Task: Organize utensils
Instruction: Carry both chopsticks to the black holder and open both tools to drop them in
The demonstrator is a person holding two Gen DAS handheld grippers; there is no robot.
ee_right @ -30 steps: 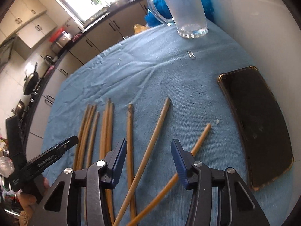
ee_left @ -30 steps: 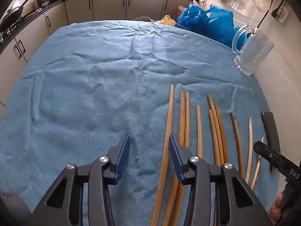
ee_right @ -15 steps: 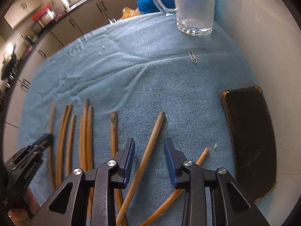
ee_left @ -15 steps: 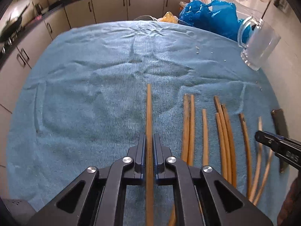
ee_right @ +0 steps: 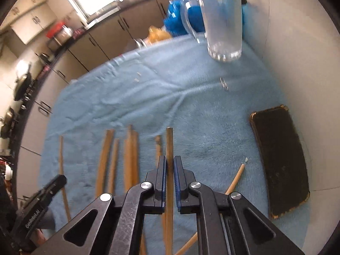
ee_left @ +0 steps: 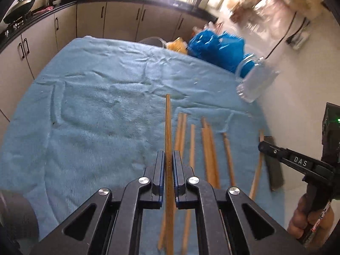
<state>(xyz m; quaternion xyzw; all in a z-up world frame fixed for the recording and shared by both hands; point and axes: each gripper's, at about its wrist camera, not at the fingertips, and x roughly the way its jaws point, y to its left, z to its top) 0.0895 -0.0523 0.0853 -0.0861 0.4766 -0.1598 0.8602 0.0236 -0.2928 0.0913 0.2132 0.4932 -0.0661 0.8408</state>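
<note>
**Both grippers clenched on chopsticks above a blue-covered table**

A blue towel (ee_left: 95,110) covered the whole table, wrinkled toward its far side, with a wide bare stretch on the left. Kitchen cabinets (ee_left: 89,21) ran along the far and left edges; a white wall (ee_right: 297,63) stood close against the right edge.

A blue plastic bag (ee_left: 214,48) sat at the far right corner, blurred. In front of it stood a clear glass mug (ee_right: 223,27), smeared by motion in both views.

A black phone (ee_right: 280,161) lay flat near the wall; its near end was partly hidden in the left wrist view.

The left gripper (ee_left: 169,170) was clenched on one chopstick (ee_left: 168,127), which pointed straight ahead; its near end ran out of frame. The right gripper (ee_right: 169,174) was likewise clamped on another chopstick (ee_right: 169,144).

The loose chopsticks (ee_left: 207,148) lay side by side on the towel, their near ends hidden behind the gripper bodies. One more (ee_right: 234,180) lay angled, apart from the rest.

The right gripper's side read "DAS". Writing on the left gripper was too blurred to read.
</note>
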